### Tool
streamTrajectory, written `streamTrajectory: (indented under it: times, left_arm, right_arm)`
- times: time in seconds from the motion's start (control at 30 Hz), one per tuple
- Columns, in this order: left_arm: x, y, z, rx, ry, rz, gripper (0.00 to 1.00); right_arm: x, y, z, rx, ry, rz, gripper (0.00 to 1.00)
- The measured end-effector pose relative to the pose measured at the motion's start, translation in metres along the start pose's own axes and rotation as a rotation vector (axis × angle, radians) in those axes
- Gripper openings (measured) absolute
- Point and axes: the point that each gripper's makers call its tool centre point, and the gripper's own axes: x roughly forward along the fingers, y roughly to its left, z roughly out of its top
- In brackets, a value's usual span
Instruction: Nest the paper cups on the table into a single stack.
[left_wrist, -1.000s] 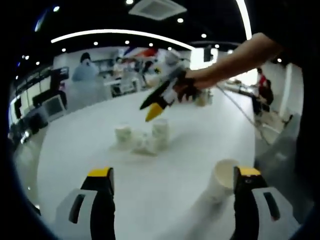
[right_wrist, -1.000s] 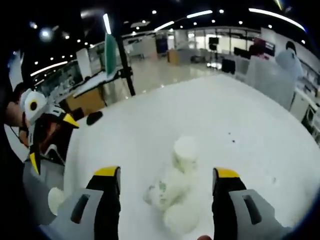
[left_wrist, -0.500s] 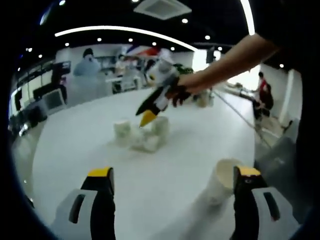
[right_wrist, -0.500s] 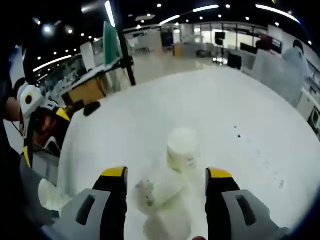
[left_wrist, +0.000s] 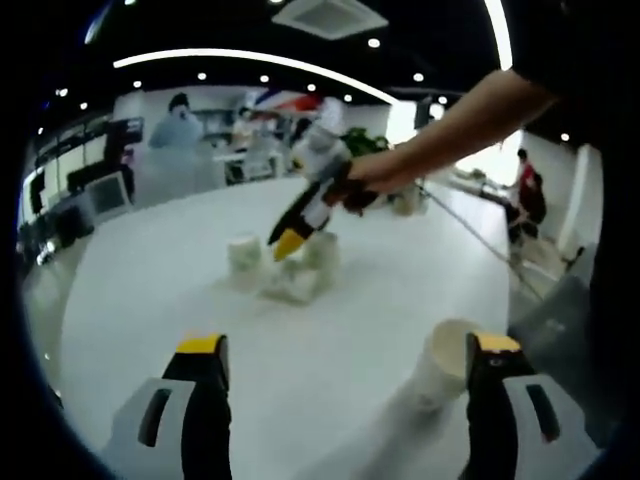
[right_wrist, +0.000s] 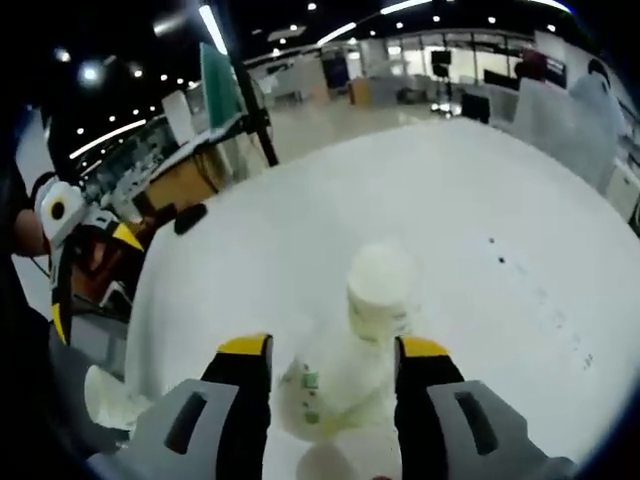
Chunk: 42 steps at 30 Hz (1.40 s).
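My right gripper (right_wrist: 332, 348) is open, and its jaws stand close on either side of a white paper cup (right_wrist: 325, 385) that lies on its side. Just beyond it an upside-down cup (right_wrist: 378, 290) stands on the white table (right_wrist: 480, 200). A third cup (right_wrist: 330, 465) shows at the bottom edge. In the left gripper view that same right gripper (left_wrist: 287, 243) hangs over the cup cluster (left_wrist: 290, 270), held by a person's hand. My left gripper (left_wrist: 345, 345) is open. A tipped cup (left_wrist: 445, 360) lies against its right jaw.
The left gripper (right_wrist: 70, 240) shows at the left of the right gripper view, with the tipped cup (right_wrist: 110, 395) under it. The table's edge (left_wrist: 520, 290) runs close on the right. People and desks stand far behind the table.
The right gripper has dropped toward the cluster and its jaws have narrowed around the lying cup. The left gripper has stayed put.
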Motion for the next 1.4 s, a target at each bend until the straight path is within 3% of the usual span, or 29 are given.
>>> streamTrajectory:
  times: [0.57,1.2,1.4]
  left_arm:
    - [0.000,0.004,-0.004,-0.028,-0.008,0.001,0.99]
    - [-0.006,0.008,-0.008,-0.051,-0.012,0.022,0.97]
    - [-0.007,0.007,-0.012,-0.060,-0.005,0.021,0.97]
  right_arm:
    - [-0.004,0.001,-0.014,0.046,0.053,0.062,0.24]
    - [0.004,0.025,-0.026,0.103,0.112,0.187,0.12]
    - [0.003,0.036,-0.029,0.082,0.122,0.236,0.05]
